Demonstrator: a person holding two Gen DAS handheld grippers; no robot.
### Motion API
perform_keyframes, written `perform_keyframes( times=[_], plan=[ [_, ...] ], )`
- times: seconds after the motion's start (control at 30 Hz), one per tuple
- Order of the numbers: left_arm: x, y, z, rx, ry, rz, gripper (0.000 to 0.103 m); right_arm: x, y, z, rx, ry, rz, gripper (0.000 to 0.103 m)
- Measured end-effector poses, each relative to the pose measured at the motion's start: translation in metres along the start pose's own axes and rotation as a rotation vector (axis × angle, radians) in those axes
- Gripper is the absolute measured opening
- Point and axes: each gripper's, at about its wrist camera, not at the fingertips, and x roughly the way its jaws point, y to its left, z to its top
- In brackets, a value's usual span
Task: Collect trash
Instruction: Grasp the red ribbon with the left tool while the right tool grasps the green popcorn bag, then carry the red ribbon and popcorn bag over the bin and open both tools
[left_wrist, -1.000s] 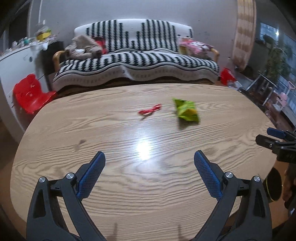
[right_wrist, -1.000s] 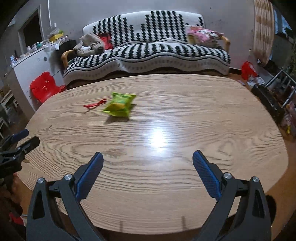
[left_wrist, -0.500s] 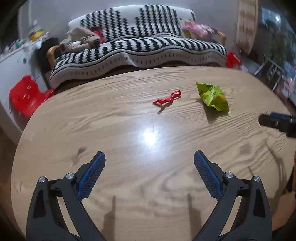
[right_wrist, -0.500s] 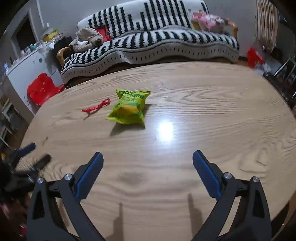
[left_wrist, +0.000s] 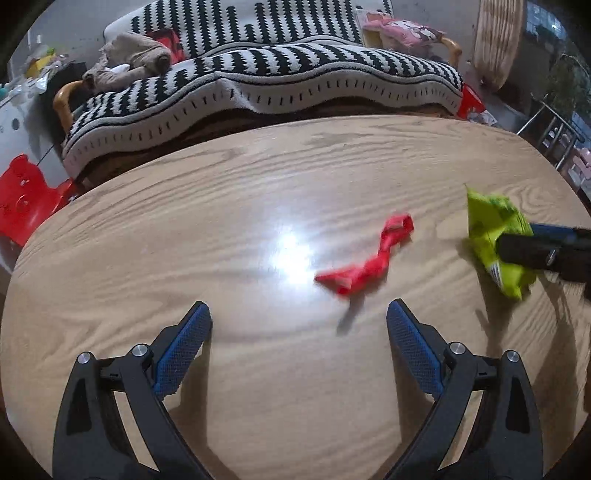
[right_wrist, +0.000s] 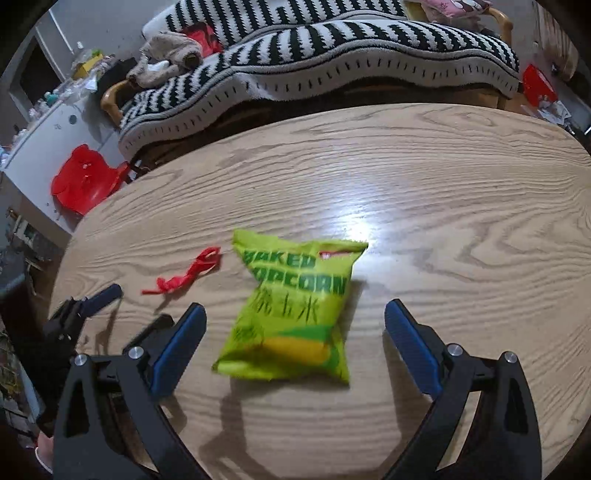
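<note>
A green popcorn bag (right_wrist: 295, 310) lies flat on the oval wooden table (right_wrist: 461, 240); it also shows at the right of the left wrist view (left_wrist: 495, 236). A red twisted wrapper strip (left_wrist: 369, 264) lies left of it, also seen in the right wrist view (right_wrist: 184, 277). My left gripper (left_wrist: 299, 328) is open, just short of the red strip, which lies ahead to its right. My right gripper (right_wrist: 293, 325) is open with the bag between its fingers, not touching. The right gripper's fingers (left_wrist: 535, 247) overlap the bag in the left view.
A black-and-white striped sofa (left_wrist: 258, 74) stands beyond the table's far edge, with a stuffed toy (left_wrist: 129, 62) on it. A red plastic stool (right_wrist: 85, 181) and a white cabinet (right_wrist: 44, 136) stand at the left. Metal racks (left_wrist: 554, 125) stand at the right.
Both grippers have moved forward over the table. The red strip now lies close ahead of the left gripper, and the green bag now sits between the right gripper's open fingers.
</note>
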Motion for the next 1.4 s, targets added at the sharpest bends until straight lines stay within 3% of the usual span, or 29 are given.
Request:
perform_keyframes(
  times=[0.07,0.17,0.23,0.27,0.33,0.47,0.5,0.77,1.03,1.23,1.4],
  plan=[
    [0.006,-0.003,0.009,0.010,0.001,-0.004,0.094,0.007,0.001,0.001,-0.014,0.012,-0.014,0.094],
    [0.013,-0.011,0.020,0.038,-0.005,-0.007,0.094,0.008,-0.001,-0.001,-0.039,0.001,-0.029,0.085],
    [0.014,-0.016,0.023,0.049,-0.009,-0.011,0.092,0.005,-0.005,-0.004,-0.059,-0.010,-0.030,0.065],
    [0.014,-0.019,0.023,0.056,-0.014,-0.020,0.087,0.004,-0.006,-0.005,-0.060,-0.012,-0.031,0.060],
    [0.012,-0.024,0.023,0.067,-0.025,-0.035,0.074,-0.001,-0.015,-0.009,-0.056,-0.015,-0.019,0.055],
    [0.001,-0.038,0.016,0.098,-0.042,-0.035,0.018,-0.013,-0.027,-0.025,-0.034,-0.017,0.003,0.051],
    [-0.001,-0.044,0.014,0.107,-0.036,-0.022,0.010,-0.018,-0.029,-0.030,-0.027,-0.017,0.007,0.051],
    [-0.037,-0.063,-0.024,0.047,-0.019,-0.010,0.010,-0.067,-0.027,-0.078,-0.054,-0.046,-0.015,0.050],
    [-0.108,-0.091,-0.089,0.020,0.024,-0.001,0.010,-0.130,-0.032,-0.148,-0.055,-0.073,0.005,0.050],
    [-0.172,-0.097,-0.132,-0.027,-0.010,0.032,0.010,-0.174,-0.033,-0.193,-0.059,-0.106,0.016,0.050],
    [-0.202,-0.103,-0.152,-0.080,-0.041,0.010,0.010,-0.197,-0.028,-0.219,-0.089,-0.121,0.014,0.050]
  ],
)
